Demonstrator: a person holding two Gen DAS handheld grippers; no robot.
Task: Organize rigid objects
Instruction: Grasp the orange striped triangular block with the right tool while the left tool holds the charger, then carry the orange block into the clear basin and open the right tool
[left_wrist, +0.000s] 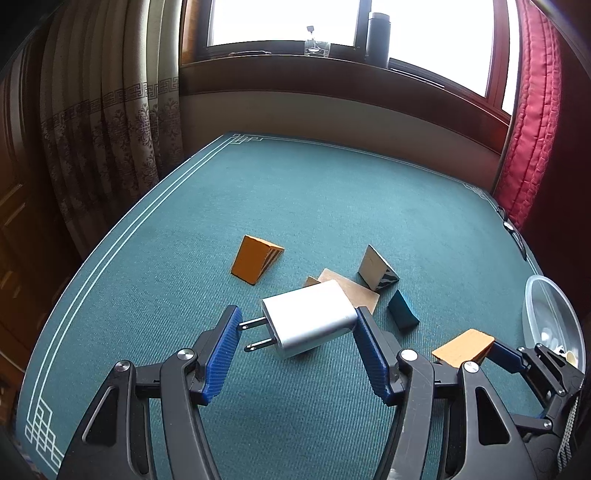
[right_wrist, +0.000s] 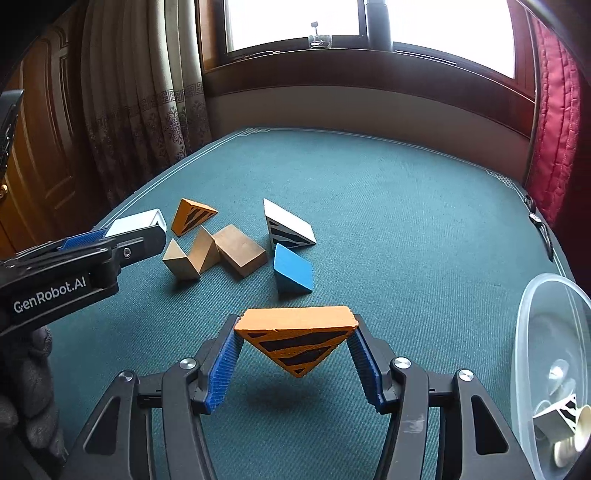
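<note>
- Charger (left_wrist: 310, 317) sits between the fingers of the left gripper (left_wrist: 297, 328), with its long side lying across from pad to pad and its two prongs pointing at the left pad.
- Left fingers stand fairly wide around it; the far pad touches its end, but I cannot tell whether the prongs touch the other pad, so the hold may be loose.
- Right gripper (right_wrist: 295, 341) squeezes an orange wedge (right_wrist: 295, 334) by its two ends, flat side up, lifted off the green mat (right_wrist: 406, 221).
- Clear tub (right_wrist: 532, 332) sits near on the right, with a few pieces already in it, so the right hand is much closer to it.
- More blocks (right_wrist: 236, 251) lie on the mat, past both grippers.
</note>
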